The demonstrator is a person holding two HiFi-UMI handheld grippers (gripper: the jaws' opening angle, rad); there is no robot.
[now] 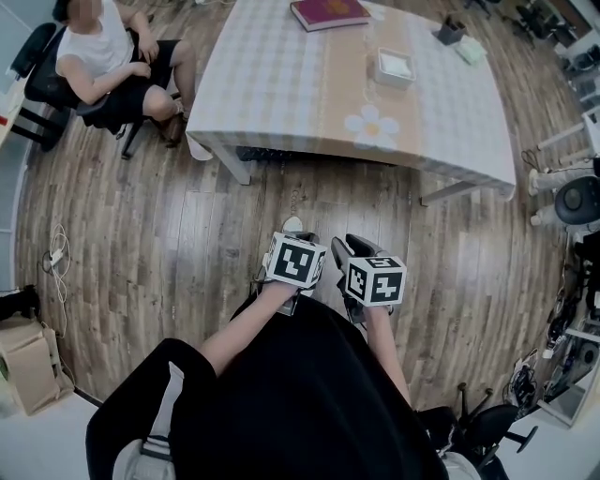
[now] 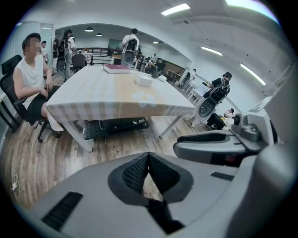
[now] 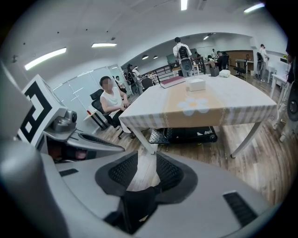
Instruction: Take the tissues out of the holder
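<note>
The white tissue holder (image 1: 395, 67) stands on the checked table (image 1: 281, 84) with tissues in it; it also shows as a small white box in the left gripper view (image 2: 145, 80) and the right gripper view (image 3: 196, 84). Both grippers are held close to my body over the wooden floor, well short of the table. My left gripper (image 1: 292, 232) (image 2: 148, 158) is shut, its tips touching with nothing between them. My right gripper (image 1: 345, 247) (image 3: 146, 158) stands a little open and empty, with floor showing through the narrow gap.
A red book (image 1: 328, 12), a dark cup (image 1: 451, 30) and a pale green thing (image 1: 471, 49) lie on the table. A person sits on a chair (image 1: 103, 56) by its left end. A black case (image 2: 116, 126) lies under the table. A cardboard box (image 1: 28, 361) stands at left.
</note>
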